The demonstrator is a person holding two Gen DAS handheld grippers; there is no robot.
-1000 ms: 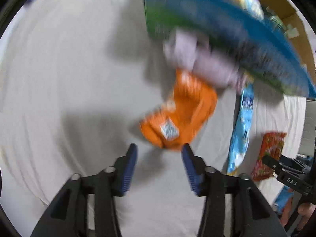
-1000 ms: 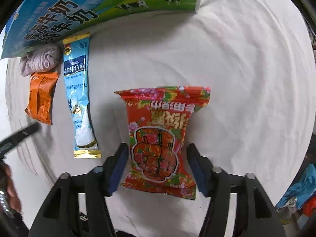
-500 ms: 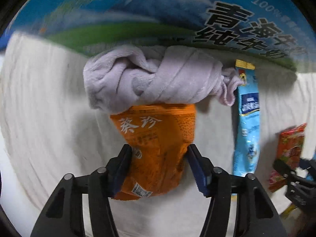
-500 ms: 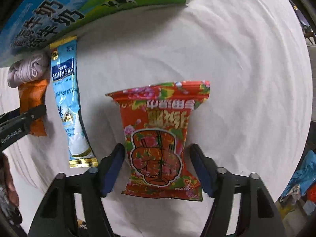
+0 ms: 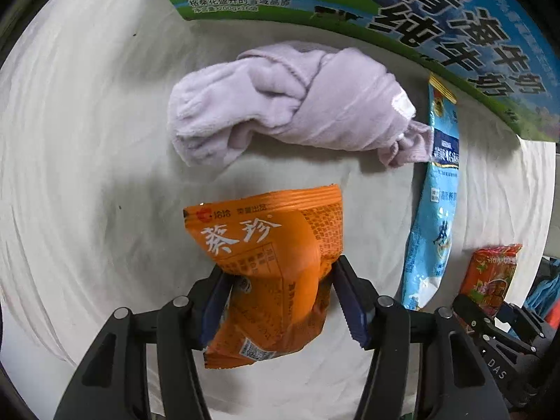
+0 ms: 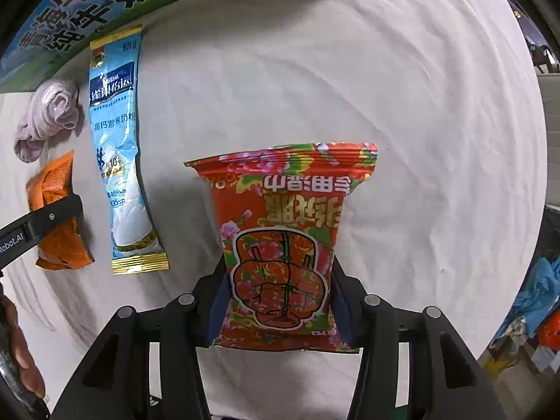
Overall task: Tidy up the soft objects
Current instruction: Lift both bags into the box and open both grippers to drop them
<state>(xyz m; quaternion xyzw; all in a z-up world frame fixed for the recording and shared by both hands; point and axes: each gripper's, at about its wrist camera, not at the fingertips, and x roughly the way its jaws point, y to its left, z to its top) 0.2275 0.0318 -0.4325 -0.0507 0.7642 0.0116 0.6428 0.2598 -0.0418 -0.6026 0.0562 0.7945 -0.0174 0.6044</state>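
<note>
My left gripper (image 5: 281, 301) is shut on an orange snack packet (image 5: 273, 262), lifted a little off the white cloth. A knotted lilac towel (image 5: 290, 108) lies just beyond it, apart from the packet. My right gripper (image 6: 278, 297) is shut on a red flowered snack packet (image 6: 283, 231), its jaws pressing the packet's lower half. A long light-blue milk powder sachet (image 6: 117, 147) lies flat between the two packets; it also shows in the left wrist view (image 5: 434, 210). The orange packet (image 6: 59, 217) and the towel (image 6: 49, 119) show at the left of the right wrist view.
A large blue and green milk carton box (image 5: 420, 10) stands along the far side, close behind the towel and sachet; it also shows in the right wrist view (image 6: 105, 3). A white cloth (image 6: 420, 105) covers the table. Coloured clutter (image 6: 535, 301) lies beyond its right edge.
My left gripper has closed on the orange packet and drawn it back from under the towel. My right gripper has closed on the red packet.
</note>
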